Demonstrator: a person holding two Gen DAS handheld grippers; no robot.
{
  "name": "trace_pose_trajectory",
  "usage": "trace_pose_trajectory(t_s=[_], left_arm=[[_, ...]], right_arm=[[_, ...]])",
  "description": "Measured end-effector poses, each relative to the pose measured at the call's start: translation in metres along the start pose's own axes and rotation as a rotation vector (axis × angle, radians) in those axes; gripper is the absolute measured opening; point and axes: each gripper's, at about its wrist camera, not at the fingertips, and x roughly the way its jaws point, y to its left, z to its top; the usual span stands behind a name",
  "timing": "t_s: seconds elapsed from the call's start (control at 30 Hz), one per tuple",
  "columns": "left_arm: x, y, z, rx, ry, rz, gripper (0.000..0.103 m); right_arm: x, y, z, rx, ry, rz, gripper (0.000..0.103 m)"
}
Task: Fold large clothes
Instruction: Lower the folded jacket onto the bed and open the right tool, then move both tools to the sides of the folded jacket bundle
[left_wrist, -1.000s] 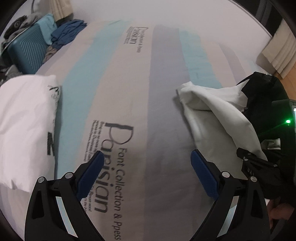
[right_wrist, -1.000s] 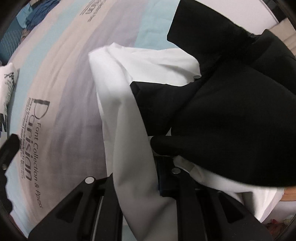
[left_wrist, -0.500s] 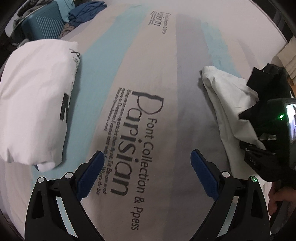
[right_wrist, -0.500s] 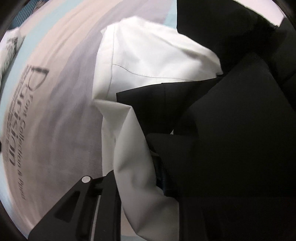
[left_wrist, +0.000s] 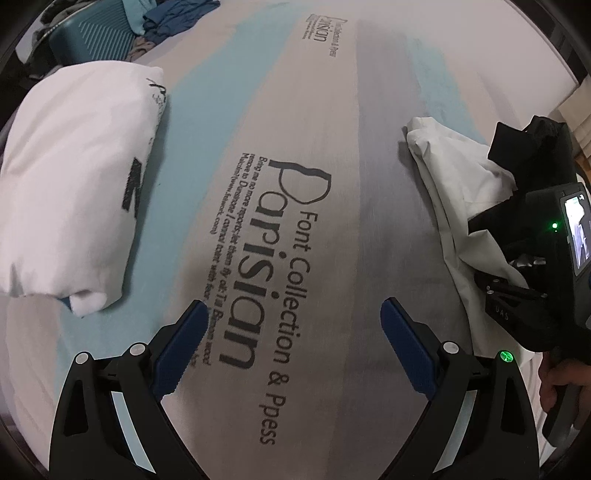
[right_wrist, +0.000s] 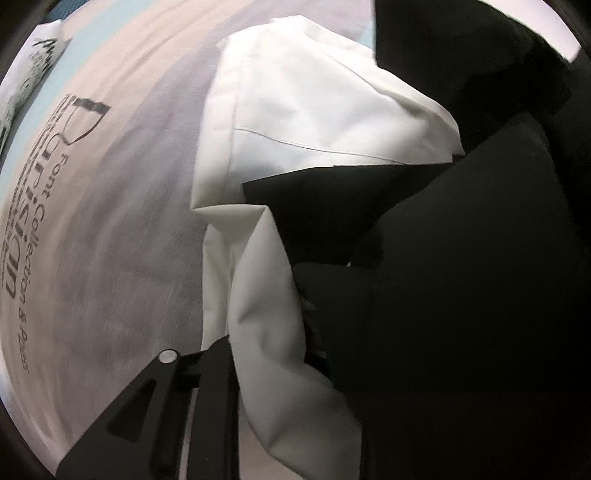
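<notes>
the left claw (left_wrist: 291, 347) hangs over the bed sheet (left_wrist: 332, 184) with its blue pads wide apart and nothing between them. the black and white garment (left_wrist: 458, 192) lies bunched on the right side of the bed. the right claw (left_wrist: 517, 299) sits in that cloth, and its jaws are opening with white cloth still between them. a folded white shirt (left_wrist: 74, 184) lies on the left.

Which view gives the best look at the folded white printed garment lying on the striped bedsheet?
The left wrist view. There the folded white printed garment lies almost whole on the striped bedsheet, its black print and folded edge clear. The right wrist view catches only a blurred corner at its left edge.
</notes>
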Motion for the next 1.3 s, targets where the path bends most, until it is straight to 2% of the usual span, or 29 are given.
trace_pose_trajectory(t_s=[0.13,0.23,0.3,0.37,0.47,0.57,0.63,0.7,0.8,0.93,1.1,1.3], left_arm=[[-0.008,0.004,-0.006,-0.001,-0.003,0.021,0.093],[-0.013,0.007,-0.011,-0.002,-0.003,0.036,0.093],[-0.017,0.006,-0.014,-0.006,-0.001,0.041,0.093],[-0.021,0.003,-0.016,-0.004,0.000,0.047,0.093],[-0.028,-0.002,-0.018,0.008,-0.008,0.058,0.093],[-0.032,-0.008,-0.019,0.014,-0.016,0.067,0.093],[-0.033,-0.010,-0.018,0.010,-0.015,0.073,0.093],[-0.034,-0.012,-0.018,0.000,-0.013,0.067,0.093],[-0.040,-0.018,-0.015,0.007,-0.028,0.068,0.093],[-0.049,-0.030,-0.008,0.013,-0.046,0.053,0.093],[-0.066,-0.060,0.011,0.042,-0.078,-0.010,0.093],[-0.075,-0.126,0.047,0.118,-0.087,-0.144,0.093]], right_arm=[[-0.011,0.009,-0.011,-0.079,-0.052,-0.030,0.039],[-0.022,0.011,-0.023,-0.089,-0.075,-0.024,0.050],[-0.029,0.013,-0.032,-0.101,-0.084,-0.013,0.065],[-0.035,0.019,-0.041,-0.117,-0.094,-0.008,0.075],[-0.052,0.022,-0.052,-0.155,-0.141,-0.025,0.079],[-0.074,0.020,-0.068,-0.142,-0.184,-0.014,0.085],[-0.088,0.022,-0.071,-0.137,-0.206,-0.011,0.086],[-0.100,0.016,-0.074,-0.116,-0.248,-0.024,0.095],[-0.109,0.023,-0.062,-0.078,-0.261,0.013,0.095],[-0.132,0.011,-0.065,-0.063,-0.287,0.084,0.095],[-0.167,-0.045,-0.077,-0.024,-0.367,0.184,0.095],[-0.156,-0.136,-0.092,-0.003,-0.357,0.242,0.095]])
